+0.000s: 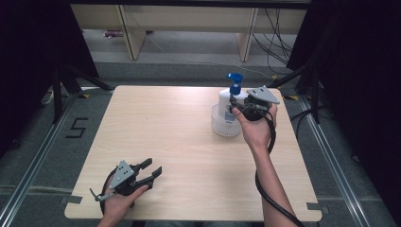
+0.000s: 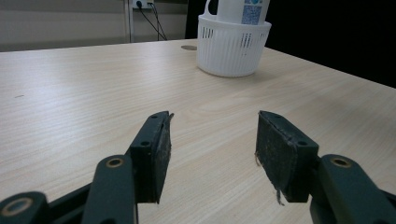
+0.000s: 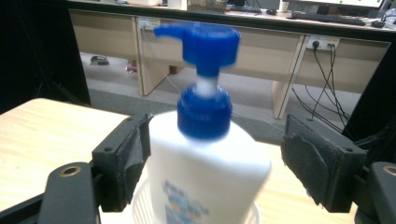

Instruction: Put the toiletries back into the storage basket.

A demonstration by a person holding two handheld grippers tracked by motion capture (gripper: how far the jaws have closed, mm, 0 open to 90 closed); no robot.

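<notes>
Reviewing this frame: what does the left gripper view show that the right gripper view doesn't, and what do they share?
Left gripper view alone: the white basket's slotted side wall standing on a wide bare stretch of table, seen between the left gripper's open jaws. Right gripper view alone: the bottle's blue pump head and collar, with the right gripper's jaws open on either side of the bottle. Both share: the white pump bottle standing in the basket on the wooden table.
</notes>
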